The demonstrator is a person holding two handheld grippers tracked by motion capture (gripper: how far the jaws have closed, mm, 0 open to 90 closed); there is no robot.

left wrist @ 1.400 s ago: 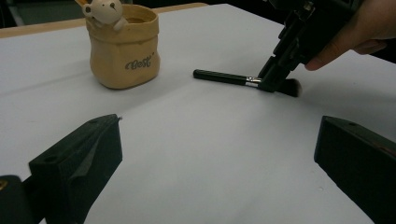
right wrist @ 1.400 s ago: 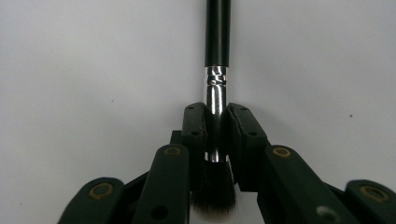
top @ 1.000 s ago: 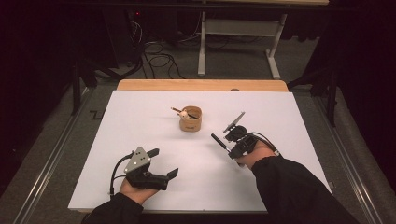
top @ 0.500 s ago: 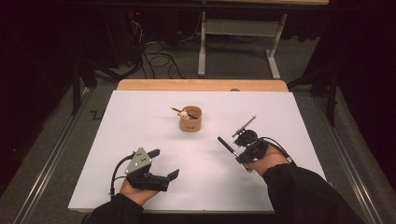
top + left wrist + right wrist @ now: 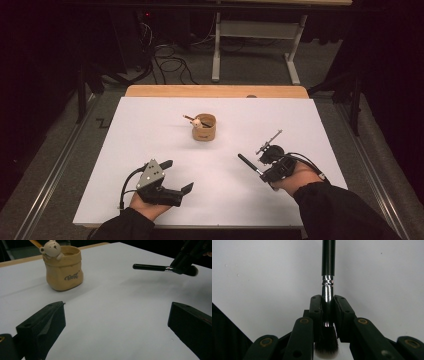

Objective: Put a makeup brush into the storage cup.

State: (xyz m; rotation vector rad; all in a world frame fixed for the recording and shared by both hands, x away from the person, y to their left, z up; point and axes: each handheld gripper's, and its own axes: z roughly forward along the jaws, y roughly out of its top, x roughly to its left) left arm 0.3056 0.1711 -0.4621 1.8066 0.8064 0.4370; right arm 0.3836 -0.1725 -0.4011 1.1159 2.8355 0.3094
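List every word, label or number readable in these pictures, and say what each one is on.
"Gosh", as best it reads, in dark script on the front of the tan bag-shaped cup; the last letters are unsure.
The same print in the high view is too small to read.
Nothing else legible.

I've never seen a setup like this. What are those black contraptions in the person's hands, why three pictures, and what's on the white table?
A person holds a hand-operated grasping tool in each hand. The high view looks down from above; the other two come from small cameras riding on each tool. The left tool rests on the white table, its jaws open with nothing between them. The right tool is shut on a makeup brush, gripped at its silver collar, the black handle pointing away. Farther back stands a small tan pot with a little bear figure on its rim.
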